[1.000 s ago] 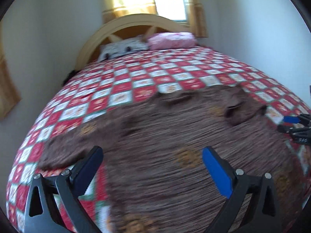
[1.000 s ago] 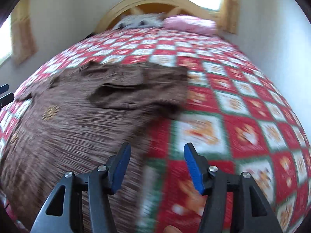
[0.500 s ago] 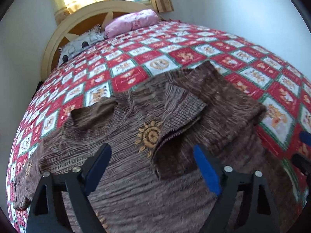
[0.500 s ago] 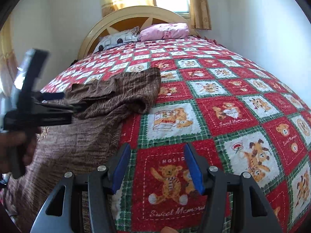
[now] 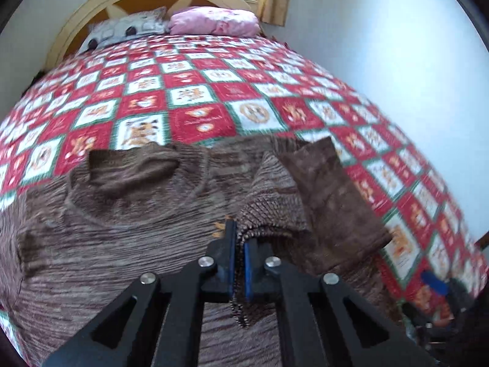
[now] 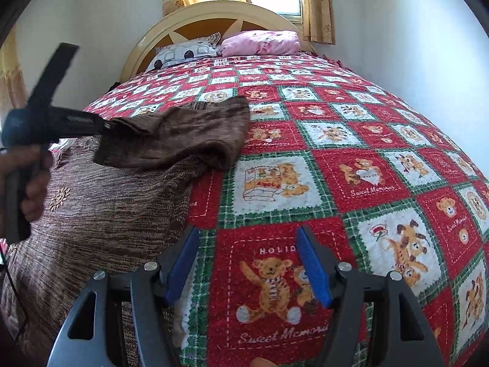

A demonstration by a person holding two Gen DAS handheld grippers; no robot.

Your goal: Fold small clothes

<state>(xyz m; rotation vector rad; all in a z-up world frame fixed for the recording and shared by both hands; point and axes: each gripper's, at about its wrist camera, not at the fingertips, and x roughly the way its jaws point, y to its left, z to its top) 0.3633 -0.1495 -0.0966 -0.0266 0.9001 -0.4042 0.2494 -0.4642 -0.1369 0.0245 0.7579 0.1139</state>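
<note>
Left wrist view: left gripper [image 5: 239, 246] now has its jaws pressed together on the ribbed cuff [image 5: 269, 220] of the folded-in sleeve; knit edge visibly caught between the blue pads. A second ago the same jaws stood wide apart over the body of the garment, nothing between them. So the change is: approach finished, pinch made.

Task item: brown sweater [image 5: 122, 229], lying flat on the near-left part of the quilt [image 5: 189, 119]. Collar [image 5: 131, 168] points to the far side. The right-hand sleeve is doubled over the chest, which is where the cuff is held.

Right wrist view: right gripper [image 6: 247, 264] hovers over bare quilt just right of the sweater's side edge, jaws spread and opening further, nothing between them. Half a second ago they were a little narrower, in about the same spot. The left gripper shows at far left with the person's hand [image 6: 30, 180] on its handle; the sleeve [image 6: 180, 137] runs from its tip across to the right.

Reading: with the cuff secured, the sleeve can be pulled or re-laid across the chest to square the fold. The right gripper looks placed to take the side edge or hem, not yet engaged. Fold judged early; body still full width.

Background, untouched: two pillows [image 6: 259, 42] at the headboard [image 6: 214, 15].
</note>
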